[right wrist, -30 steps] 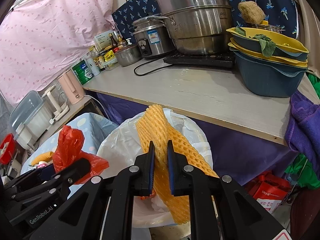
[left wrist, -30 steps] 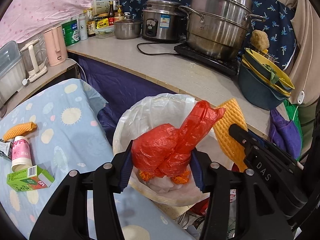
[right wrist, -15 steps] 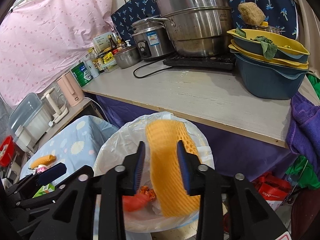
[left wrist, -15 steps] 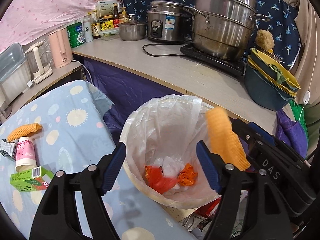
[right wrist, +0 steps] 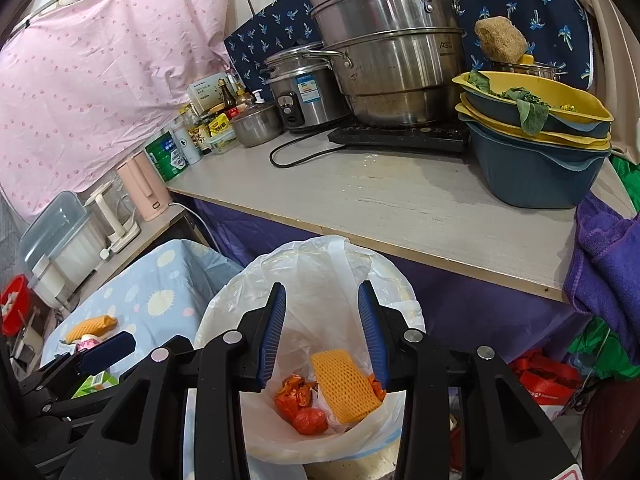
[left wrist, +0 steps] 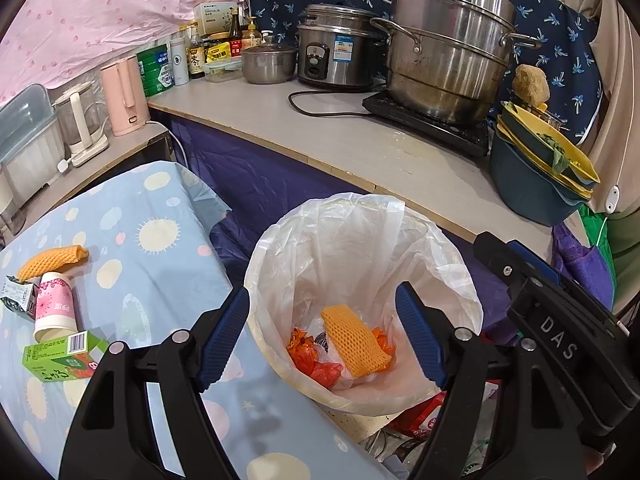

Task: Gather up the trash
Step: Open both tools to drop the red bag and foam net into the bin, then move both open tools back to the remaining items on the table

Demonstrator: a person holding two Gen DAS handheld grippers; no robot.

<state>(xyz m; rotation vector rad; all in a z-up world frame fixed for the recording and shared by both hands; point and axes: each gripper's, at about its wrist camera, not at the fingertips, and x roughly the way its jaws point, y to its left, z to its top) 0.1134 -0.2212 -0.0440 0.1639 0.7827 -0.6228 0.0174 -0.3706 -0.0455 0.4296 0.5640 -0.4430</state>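
I see a thin, translucent plastic bin liner (left wrist: 360, 240), crinkled and faintly glossy, with an orange foam net (left wrist: 354, 340) of ribbed mesh lying in it beside crumpled shiny red plastic (right wrist: 308, 420). The steamer pot (right wrist: 392, 60) is brushed, streaked metal, the worktop (right wrist: 400, 204) matt pale board. My table's cloth (left wrist: 140, 248) looks soft and printed, the green carton (left wrist: 56, 356) glossy card.

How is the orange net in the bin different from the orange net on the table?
The net in the bin lies flat and open on red trash; the net on the table is curled into a roll beside a cup. The binned one looks wider. Both are orange foam mesh.
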